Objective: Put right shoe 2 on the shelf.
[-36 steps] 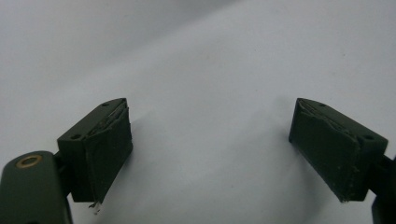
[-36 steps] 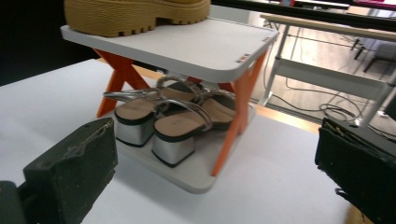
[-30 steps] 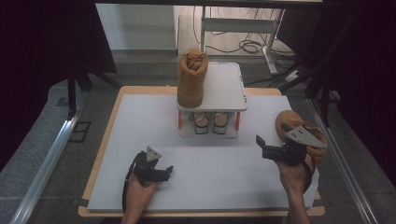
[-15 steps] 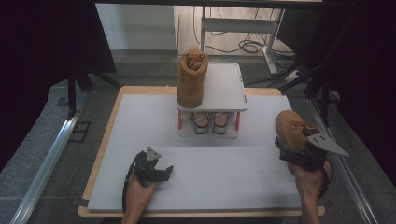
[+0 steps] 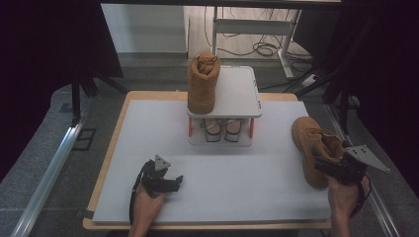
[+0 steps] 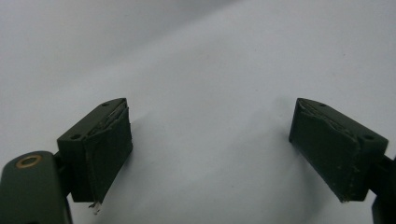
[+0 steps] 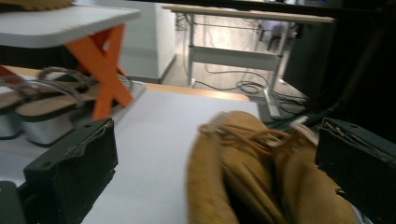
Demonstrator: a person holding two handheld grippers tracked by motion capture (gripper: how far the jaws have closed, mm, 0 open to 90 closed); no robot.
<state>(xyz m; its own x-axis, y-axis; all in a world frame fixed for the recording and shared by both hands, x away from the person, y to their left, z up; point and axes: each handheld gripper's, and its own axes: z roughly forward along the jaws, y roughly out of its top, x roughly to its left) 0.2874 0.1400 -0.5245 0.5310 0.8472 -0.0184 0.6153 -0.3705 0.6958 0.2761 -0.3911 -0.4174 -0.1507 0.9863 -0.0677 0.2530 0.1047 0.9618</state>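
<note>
Right gripper [image 5: 326, 165]: jaws open astride tan boot [image 5: 312, 145], right of shoe rack [image 5: 222, 101] | left gripper [image 5: 170, 181]: jaws open over bare table [image 5: 237, 192], near-left of rack

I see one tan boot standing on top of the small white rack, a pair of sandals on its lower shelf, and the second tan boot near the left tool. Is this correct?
Not quite. The second tan boot is near the right tool, at the table's right edge, as the high view shows. The rest holds: one tan boot on the small white rack, sandals beneath.
</note>
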